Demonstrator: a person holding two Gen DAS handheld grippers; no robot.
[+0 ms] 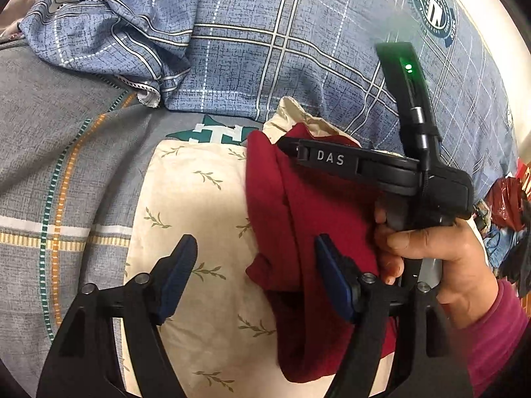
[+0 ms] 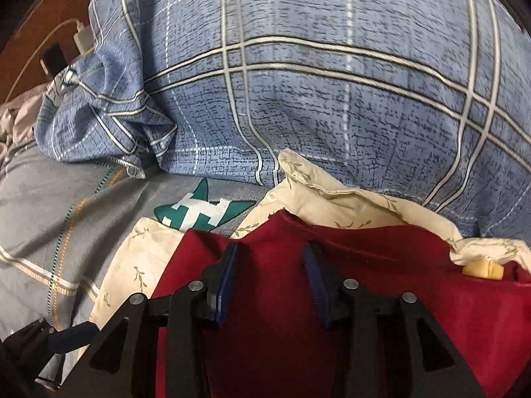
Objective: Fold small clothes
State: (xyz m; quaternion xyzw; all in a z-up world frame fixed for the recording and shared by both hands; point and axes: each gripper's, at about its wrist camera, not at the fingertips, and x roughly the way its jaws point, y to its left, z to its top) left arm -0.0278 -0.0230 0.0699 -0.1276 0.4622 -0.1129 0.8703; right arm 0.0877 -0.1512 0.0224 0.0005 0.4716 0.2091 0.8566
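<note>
Blue plaid quilt (image 2: 315, 83) behind red garment (image 2: 265, 315).

Left gripper (image 1: 255, 258): black frame of triangular cut-out arms joined by round silver pins, carrying two dark blue ribbed pads (image 1: 177, 275). Right gripper (image 2: 270, 268): same black linkage, silver pins and blue pads. Seen from the left wrist, its body bears white letters "DAS" (image 1: 330, 158), a black upright module with a green light (image 1: 407, 67), and a thin black cable. Hand (image 1: 444, 258) emerges from a magenta ribbed sleeve (image 1: 494, 335).
</note>
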